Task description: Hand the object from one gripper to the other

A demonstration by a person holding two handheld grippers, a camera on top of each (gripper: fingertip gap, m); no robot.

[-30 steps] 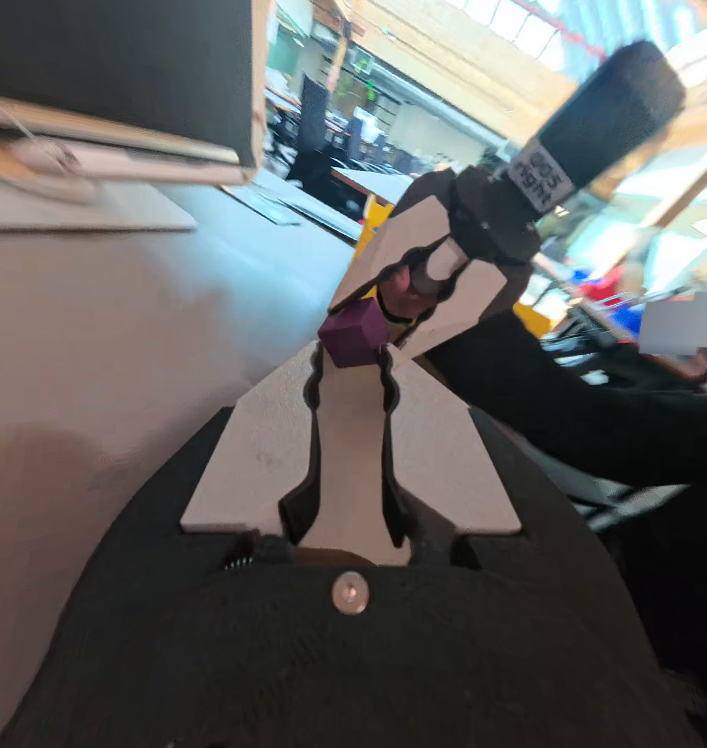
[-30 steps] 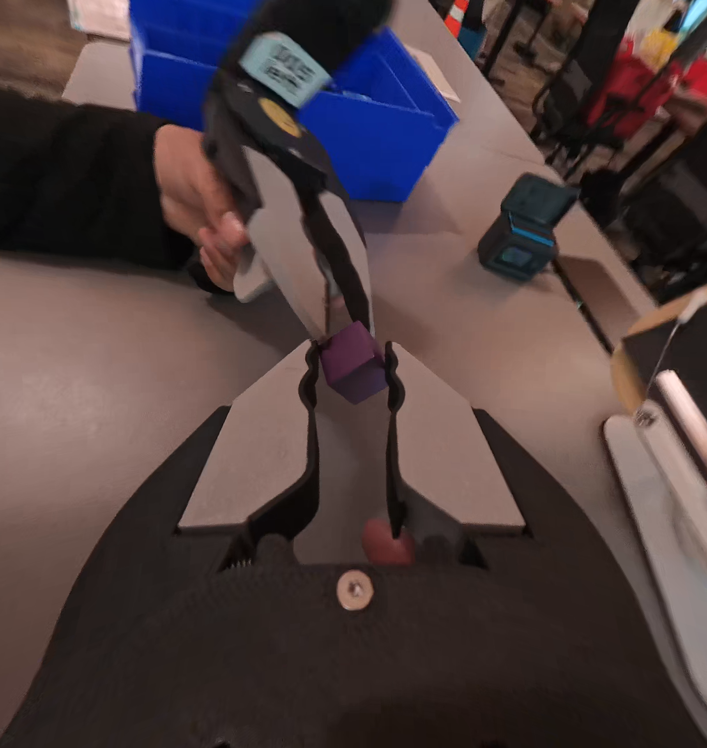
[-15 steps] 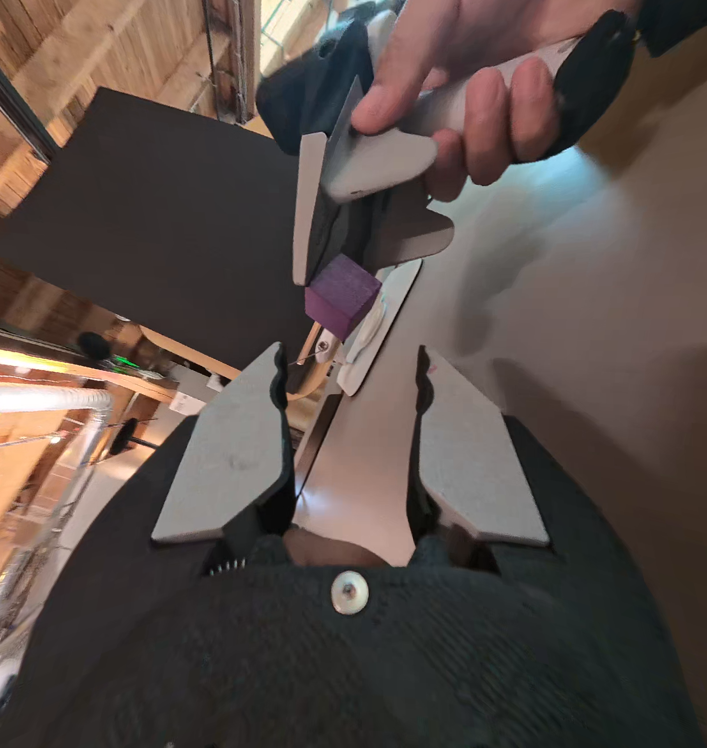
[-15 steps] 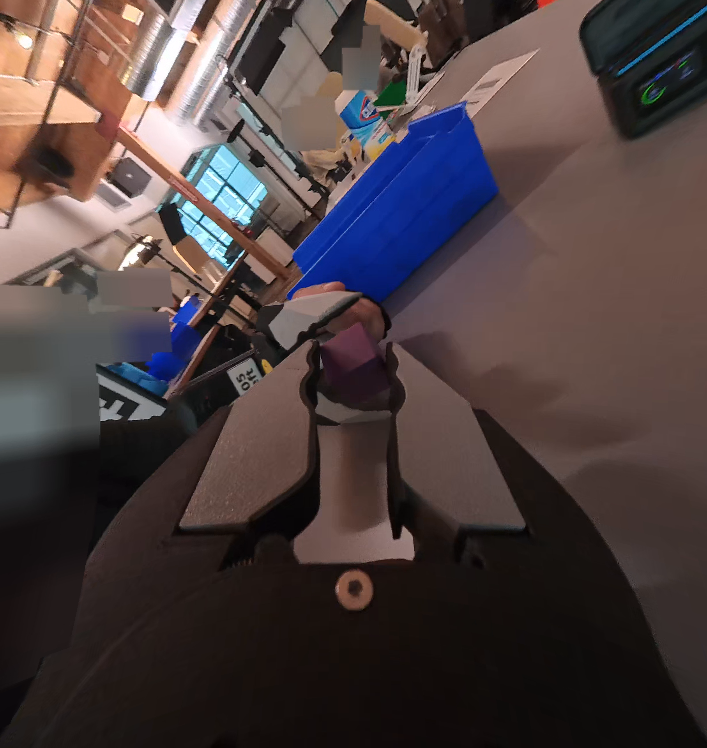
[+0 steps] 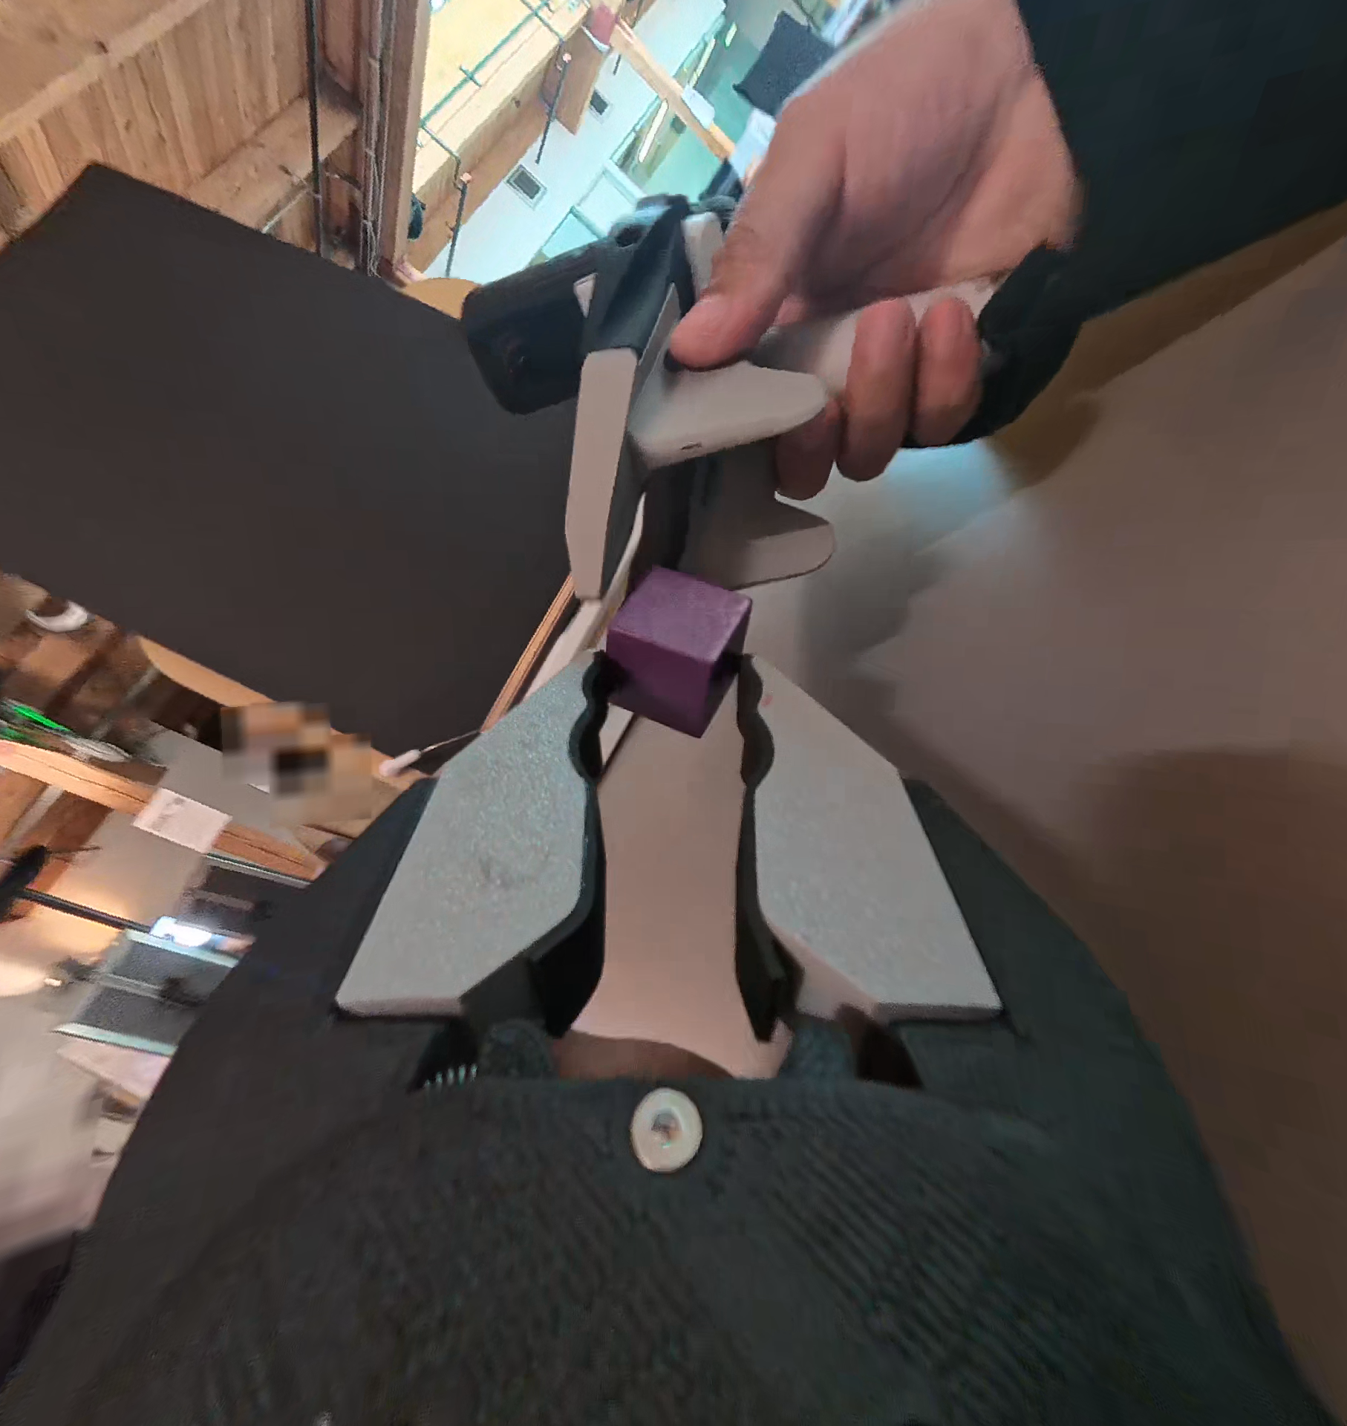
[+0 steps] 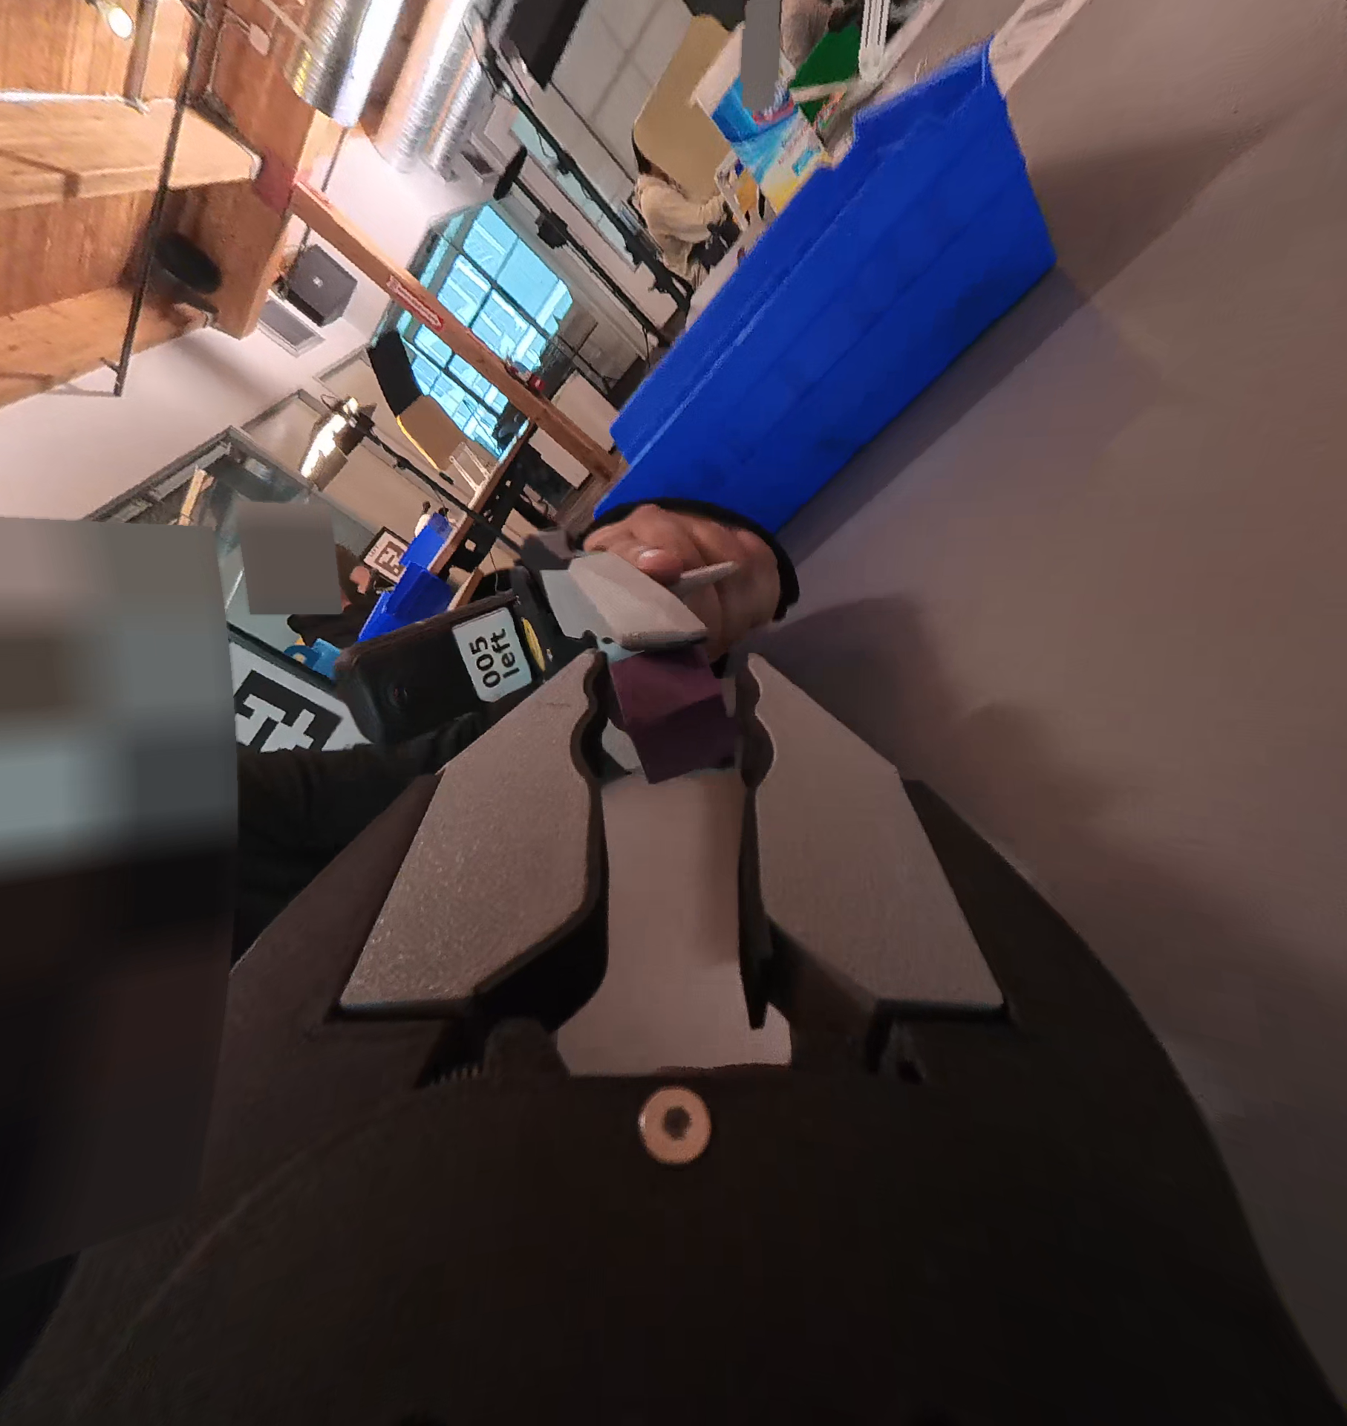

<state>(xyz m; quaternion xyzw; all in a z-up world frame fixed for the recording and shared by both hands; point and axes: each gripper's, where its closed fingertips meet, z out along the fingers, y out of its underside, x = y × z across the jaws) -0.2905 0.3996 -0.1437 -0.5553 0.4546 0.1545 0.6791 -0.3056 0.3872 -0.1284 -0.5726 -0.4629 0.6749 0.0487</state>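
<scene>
A small purple cube (image 5: 678, 656) is held in the air between both grippers. In the left wrist view my left gripper (image 5: 670, 679) has its fingertips closed on the cube's near sides. My right gripper (image 5: 678, 579) comes down from above, held by a hand (image 5: 886, 231), with its fingertips on the cube's far part. In the right wrist view my right gripper (image 6: 670, 687) is shut on the cube (image 6: 670, 718). One of the left gripper's fingers (image 6: 624, 609) lies across the cube's top. The cube's far faces are hidden.
A grey table (image 6: 1118, 540) lies under the grippers, and also shows in the left wrist view (image 5: 1118, 694). A blue bin (image 6: 848, 324) stands on it beyond the left hand. A large black panel (image 5: 231, 432) stands past the cube. My left and right fingertips are right by each other.
One second ago the left gripper held the cube; half a second ago it was open and apart, with the cube in the right gripper. Now the left has moved in and closed on it again.
</scene>
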